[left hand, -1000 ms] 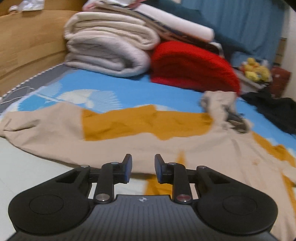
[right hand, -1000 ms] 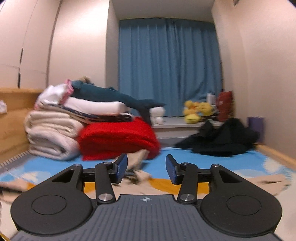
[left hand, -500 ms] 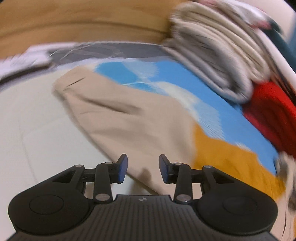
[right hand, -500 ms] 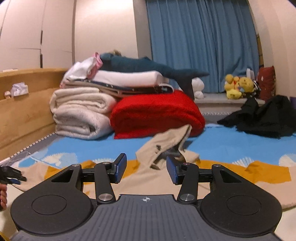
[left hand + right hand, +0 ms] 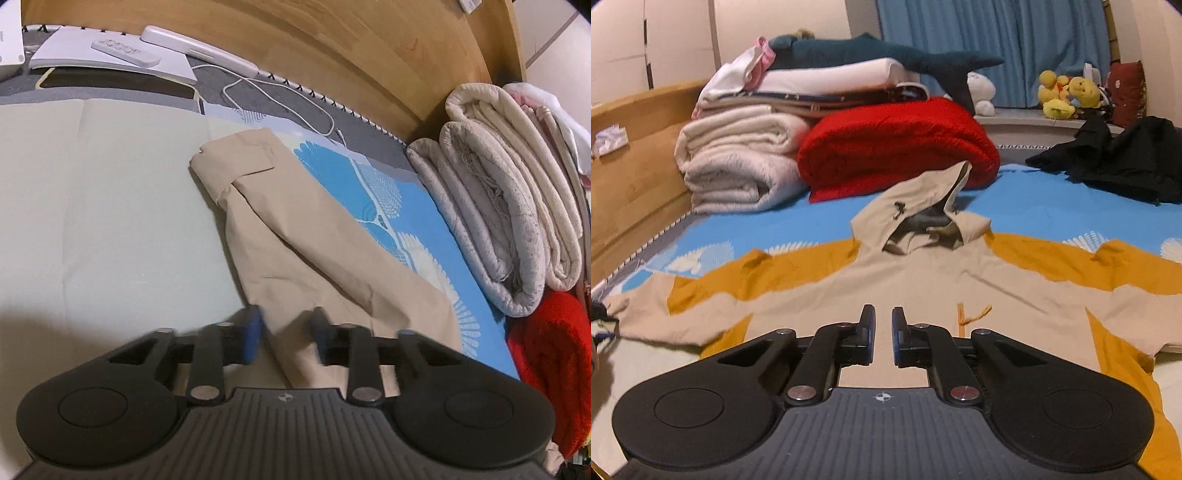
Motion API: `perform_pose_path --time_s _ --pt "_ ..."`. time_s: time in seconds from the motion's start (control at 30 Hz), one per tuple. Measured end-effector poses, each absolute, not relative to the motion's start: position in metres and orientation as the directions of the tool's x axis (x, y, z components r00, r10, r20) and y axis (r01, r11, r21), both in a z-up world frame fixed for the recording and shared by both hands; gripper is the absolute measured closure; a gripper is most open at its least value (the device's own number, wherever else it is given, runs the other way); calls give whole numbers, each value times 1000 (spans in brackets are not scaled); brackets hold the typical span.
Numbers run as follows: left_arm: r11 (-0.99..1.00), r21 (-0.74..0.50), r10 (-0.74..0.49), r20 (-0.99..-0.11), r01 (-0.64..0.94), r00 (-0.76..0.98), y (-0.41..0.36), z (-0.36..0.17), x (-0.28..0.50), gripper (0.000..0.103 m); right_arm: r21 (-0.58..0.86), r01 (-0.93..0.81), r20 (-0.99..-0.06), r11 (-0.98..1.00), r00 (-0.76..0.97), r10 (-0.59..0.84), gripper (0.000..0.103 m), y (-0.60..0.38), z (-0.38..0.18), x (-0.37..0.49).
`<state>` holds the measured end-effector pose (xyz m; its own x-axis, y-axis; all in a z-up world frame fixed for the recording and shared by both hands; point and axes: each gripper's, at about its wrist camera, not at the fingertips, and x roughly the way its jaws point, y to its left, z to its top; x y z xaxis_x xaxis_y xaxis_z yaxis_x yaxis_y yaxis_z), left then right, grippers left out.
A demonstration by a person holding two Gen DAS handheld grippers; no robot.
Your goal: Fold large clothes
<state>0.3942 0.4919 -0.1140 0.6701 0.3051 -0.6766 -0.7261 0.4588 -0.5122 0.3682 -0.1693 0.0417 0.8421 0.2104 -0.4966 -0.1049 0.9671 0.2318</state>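
Item: beige-and-mustard hooded cotton jacket [image 5: 923,280], spread flat on blue patterned bedspread [image 5: 775,221], beige sleeve [image 5: 295,236] stretched toward headboard; left gripper [image 5: 284,332] jaws apart astride sleeve, right gripper [image 5: 882,332] nearly together, empty; risk: left pinches 1 layer only, sleeve slips mid-fold.

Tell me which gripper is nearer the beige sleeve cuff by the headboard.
Left. The left gripper is over that sleeve, jaws open astride its fabric, the cuff straight ahead. The right gripper sits mid-jacket, jaws almost closed on nothing, cuff far to its left.
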Motion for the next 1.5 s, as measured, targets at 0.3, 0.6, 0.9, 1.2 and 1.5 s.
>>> perform_pose_path --time_s 0.3,0.6,0.9,1.2,1.5 --pt "624 -403 431 -537 -669 725 432 -31 409 103 215 -121 -545 969 809 222 94 -164 42 372" --pt "980 -198 -99 -330 33 939 147 68 407 103 241 -85 -596 967 773 216 94 -178 46 372" --pt "942 -138 -317 -656 305 685 27 37 360 62 309 57 -611 949 777 153 64 -211 51 371" --pt "966 -253 -150 -706 -49 692 103 12 403 81 362 25 -582 932 787 205 92 -213 54 369" --pt "939 -343 -288 -733 30 616 93 -31 446 85 286 -109 -569 952 780 260 94 -174 54 382"
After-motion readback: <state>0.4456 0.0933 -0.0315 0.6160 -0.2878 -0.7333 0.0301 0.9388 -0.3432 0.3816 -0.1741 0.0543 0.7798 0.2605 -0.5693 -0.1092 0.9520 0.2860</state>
